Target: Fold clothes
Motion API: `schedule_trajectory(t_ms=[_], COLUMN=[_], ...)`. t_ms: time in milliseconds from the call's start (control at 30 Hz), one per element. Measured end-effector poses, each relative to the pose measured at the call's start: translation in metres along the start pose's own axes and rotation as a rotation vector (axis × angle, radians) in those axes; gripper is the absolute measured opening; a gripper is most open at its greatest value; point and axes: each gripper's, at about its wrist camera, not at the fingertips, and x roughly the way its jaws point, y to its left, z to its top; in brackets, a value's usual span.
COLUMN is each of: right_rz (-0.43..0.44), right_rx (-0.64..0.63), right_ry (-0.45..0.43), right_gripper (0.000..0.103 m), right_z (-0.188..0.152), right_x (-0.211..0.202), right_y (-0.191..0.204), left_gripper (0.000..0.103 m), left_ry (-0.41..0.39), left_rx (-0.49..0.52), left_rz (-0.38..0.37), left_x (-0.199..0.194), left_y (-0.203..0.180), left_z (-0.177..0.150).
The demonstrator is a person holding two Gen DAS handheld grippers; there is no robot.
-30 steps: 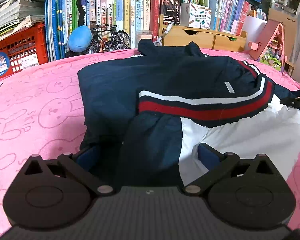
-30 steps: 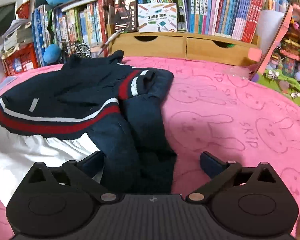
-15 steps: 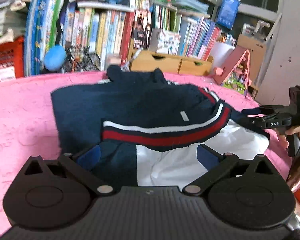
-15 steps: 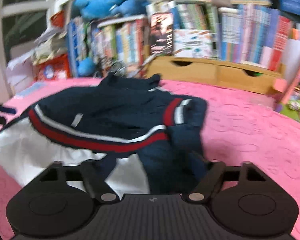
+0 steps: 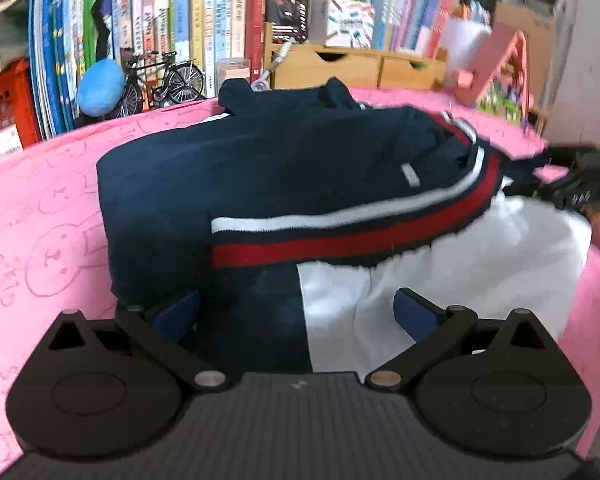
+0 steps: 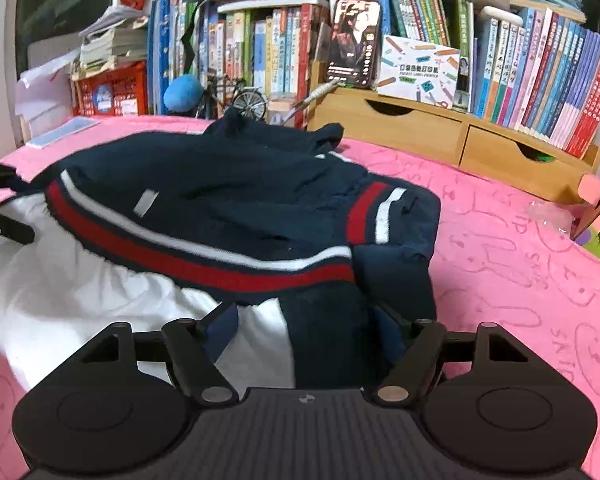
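Both grippers, left [image 5: 296, 312] and right [image 6: 304, 330], I found clamped on the navy, red-and-white-striped fabric jacket's [image 5: 284, 184] hem.

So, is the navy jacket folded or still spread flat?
Partly folded: the jacket has both sleeves laid inward; its white hem is not yet folded up.

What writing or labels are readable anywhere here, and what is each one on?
"skip": printed in the pink cloth, beside its rabbit outlines.
"POCKET LABEL PRINTER": small line on the white box on the wooden drawers; the larger line above it is too blurred.
Book spines: printed, too small to read.
Red crate labels: unreadable.
Jacket tag: no text visible.
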Motion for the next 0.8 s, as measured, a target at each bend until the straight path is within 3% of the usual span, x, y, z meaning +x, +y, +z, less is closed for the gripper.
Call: schedule_trajectory(t_ms=[100, 233, 400, 500, 567, 600, 633, 700, 733, 800], right_rz=[0.005, 0.026, 0.046, 0.046, 0.038, 0.036, 0.039, 0.047, 0.038, 0.016], right_rx=[0.007, 0.026, 0.05, 0.053, 0.055, 0.061, 0.069, 0.066, 0.056, 0.002], right_ry=[0.019, 0.014, 0.006, 0.005, 0.002, 0.0, -0.003, 0.003, 0.008, -0.001], right_gripper=[0.076, 0.079, 0.079, 0.08, 0.078, 0.074, 0.061, 0.046, 0.034, 0.028], right_z=[0.004, 0.002, 0.0, -0.001, -0.001, -0.002, -0.002, -0.003, -0.003, -0.002], right_x=[0.013, 0.018, 0.019, 0.018, 0.017, 0.016, 0.014, 0.007, 0.003, -0.008], right_y=[-0.003, -0.007, -0.011, -0.011, -0.009, -0.008, -0.006, 0.0, 0.005, 0.016], left_gripper=[0.103, 0.103, 0.093, 0.087, 0.076, 0.073, 0.065, 0.05, 0.048, 0.046], left_ry=[-0.027, -0.031, -0.068, -0.062, -0.079, -0.086, -0.094, -0.118, -0.131, -0.169], left_rx=[-0.084, -0.096, -0.021, -0.03, -0.036, -0.042, -0.052, -0.073, -0.083, -0.094], left_rz=[-0.061, -0.054, -0.012, 0.019, 0.042, 0.055, 0.066, 0.103, 0.116, 0.12], left_x=[0.003, 0.01, 0.006, 0.011, 0.01, 0.008, 0.005, -0.004, -0.009, -0.019], left_y=[0.009, 0.011, -0.002, -0.002, -0.003, -0.004, -0.005, -0.007, -0.008, -0.01], left_z=[0.008, 0.011, 0.006, 0.003, 0.001, 0.0, -0.001, -0.001, -0.001, 0.001])
